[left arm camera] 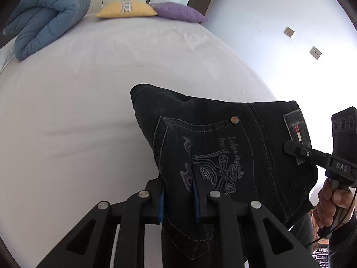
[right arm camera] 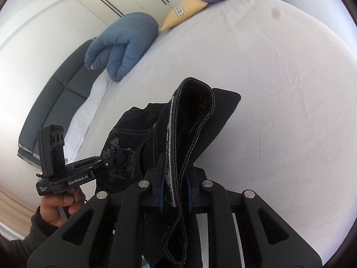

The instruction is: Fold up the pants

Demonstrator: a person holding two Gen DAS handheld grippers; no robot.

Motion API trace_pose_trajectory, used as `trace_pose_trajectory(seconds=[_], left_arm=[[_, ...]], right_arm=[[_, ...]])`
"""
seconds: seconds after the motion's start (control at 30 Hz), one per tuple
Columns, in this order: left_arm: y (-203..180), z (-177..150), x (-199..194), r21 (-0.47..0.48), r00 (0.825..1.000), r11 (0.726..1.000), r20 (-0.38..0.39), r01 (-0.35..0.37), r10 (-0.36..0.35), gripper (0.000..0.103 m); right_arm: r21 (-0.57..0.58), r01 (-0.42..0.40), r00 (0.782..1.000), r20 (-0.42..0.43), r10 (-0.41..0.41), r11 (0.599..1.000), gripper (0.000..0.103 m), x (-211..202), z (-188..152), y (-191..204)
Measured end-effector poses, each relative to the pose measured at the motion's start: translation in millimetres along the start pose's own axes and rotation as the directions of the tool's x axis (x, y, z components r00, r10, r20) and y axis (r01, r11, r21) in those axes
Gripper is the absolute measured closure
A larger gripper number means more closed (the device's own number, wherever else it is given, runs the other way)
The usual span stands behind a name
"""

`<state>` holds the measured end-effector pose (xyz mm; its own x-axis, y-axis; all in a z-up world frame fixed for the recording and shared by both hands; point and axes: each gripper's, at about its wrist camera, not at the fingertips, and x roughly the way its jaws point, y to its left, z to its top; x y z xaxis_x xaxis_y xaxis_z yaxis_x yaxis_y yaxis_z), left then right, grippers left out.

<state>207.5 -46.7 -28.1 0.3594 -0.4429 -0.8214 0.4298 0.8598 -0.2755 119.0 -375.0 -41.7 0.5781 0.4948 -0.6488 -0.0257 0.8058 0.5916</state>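
Both pairs of jaws are clenched on dark denim: the left gripper pinches a fold of the pants at the embroidered back pocket, its two blue pads pressed to either side of the cloth, and the right gripper clamps the thick waistband edge, which rises between its two fingers as a looped, upright band. There is one pair of pants, black or very dark blue, held up in the air above the bed between the two tools rather than lying flat on the sheet. On the seat side one copper rivet sits at the pocket corner, and one brand patch is sewn at the waistband, where the right gripper's tip touches the cloth in the left wrist view. Each camera catches the opposite tool gripped by one bare hand: the right hand at the lower edge of the left view, the left hand at the lower left of the right view. At the far end of the bed lie two pillows, one yellow pillow and one purple pillow, touching side by side, and one folded blue duvet near the bed's corner. Two wall sockets show on the pale wall.
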Motion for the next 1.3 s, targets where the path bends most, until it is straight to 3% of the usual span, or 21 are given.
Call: trace_pose_trajectory(seconds=[0.23,0.37,0.47,0.6,0.63,0.7,0.73,0.77,0.8,0.87,0.93,1.03,1.13,1.17,1.2,1.23,1.3], left_arm=[[-0.4,49.2,48.6,-0.005,0.999,0.999,0.007,-0.033,0.033,0.082],[7.5,58.3,100.3,-0.01,0.996,0.998,-0.067,-0.06,0.059,0.08],[9.7,52.0,123.6,-0.01,0.993,0.996,-0.079,-0.085,0.084,0.062],[13.5,42.8,124.8,-0.014,0.987,0.988,-0.027,-0.156,0.156,0.028],[11.4,42.0,122.5,-0.003,0.984,0.984,-0.017,-0.176,0.176,0.025],[8.6,38.6,108.9,0.019,0.974,0.974,0.011,-0.226,0.226,0.024],[8.2,35.9,99.2,0.017,0.968,0.968,0.029,-0.249,0.249,0.023],[7.3,31.4,88.8,0.012,0.964,0.965,0.043,-0.261,0.261,0.018],[5.0,30.0,76.0,0.004,0.96,0.963,0.07,-0.271,0.27,0.006],[8.8,22.6,50.0,-0.006,0.949,0.958,0.134,-0.287,0.285,0.0],[0.9,12.0,20.1,0.0,0.926,0.944,0.193,-0.33,0.324,0.0],[-15.4,-0.4,-19.6,-0.021,0.87,0.908,0.275,-0.419,0.408,0.0],[-24.5,-7.3,-59.3,-0.076,0.817,0.894,0.377,-0.442,0.436,0.0],[-28.5,-13.4,-79.7,-0.097,0.79,0.888,0.42,-0.45,0.446,0.0],[-36.8,-20.9,-102.8,-0.122,0.749,0.876,0.473,-0.467,0.464,0.0],[-42.9,-24.9,-118.2,-0.132,0.728,0.87,0.497,-0.474,0.472,0.0],[-56.8,-37.1,-157.2,-0.157,0.68,0.871,0.566,-0.466,0.466,0.0]], right_arm=[[0.019,-0.003,1.0,0.003,0.003,1.0,0.09,22.4,66.5,-27.5],[0.078,0.022,0.999,-0.048,-0.018,0.997,0.09,67.6,82.8,-63.2],[0.141,0.088,0.991,-0.11,-0.072,0.986,0.082,99.5,71.9,-101.7],[0.235,-0.046,0.997,-0.043,0.057,0.971,0.077,98.2,59.2,-132.2],[0.23,-0.046,0.998,-0.04,0.056,0.972,0.077,95.3,58.7,-132.9],[0.215,-0.006,0.999,-0.046,0.017,0.977,0.072,89.9,60.6,-128.8],[0.204,0.027,0.999,-0.049,-0.017,0.979,0.061,84.8,62.0,-123.5],[0.194,0.057,0.998,-0.041,-0.05,0.979,0.054,80.8,62.8,-116.2],[0.187,0.082,0.997,-0.018,-0.08,0.979,0.045,71.7,62.2,-109.9],[0.161,0.116,0.991,0.042,-0.124,0.98,0.042,45.0,54.5,-94.2],[0.107,0.167,0.979,0.101,-0.178,0.98,0.038,14.4,49.2,-71.8],[0.008,0.264,0.947,0.188,-0.261,0.964,0.037,-25.4,33.8,-27.4],[-0.093,0.368,0.894,0.309,-0.325,0.925,0.036,-66.9,20.1,20.2],[-0.118,0.397,0.869,0.366,-0.332,0.91,0.035,-81.5,14.2,38.3],[-0.134,0.43,0.836,0.432,-0.338,0.893,0.028,-98.5,7.9,56.5],[-0.138,0.453,0.804,0.489,-0.337,0.88,0.018,-111.2,3.3,72.6],[-0.129,0.51,0.697,0.641,-0.321,0.85,0.002,-147.0,-13.0,103.8]])
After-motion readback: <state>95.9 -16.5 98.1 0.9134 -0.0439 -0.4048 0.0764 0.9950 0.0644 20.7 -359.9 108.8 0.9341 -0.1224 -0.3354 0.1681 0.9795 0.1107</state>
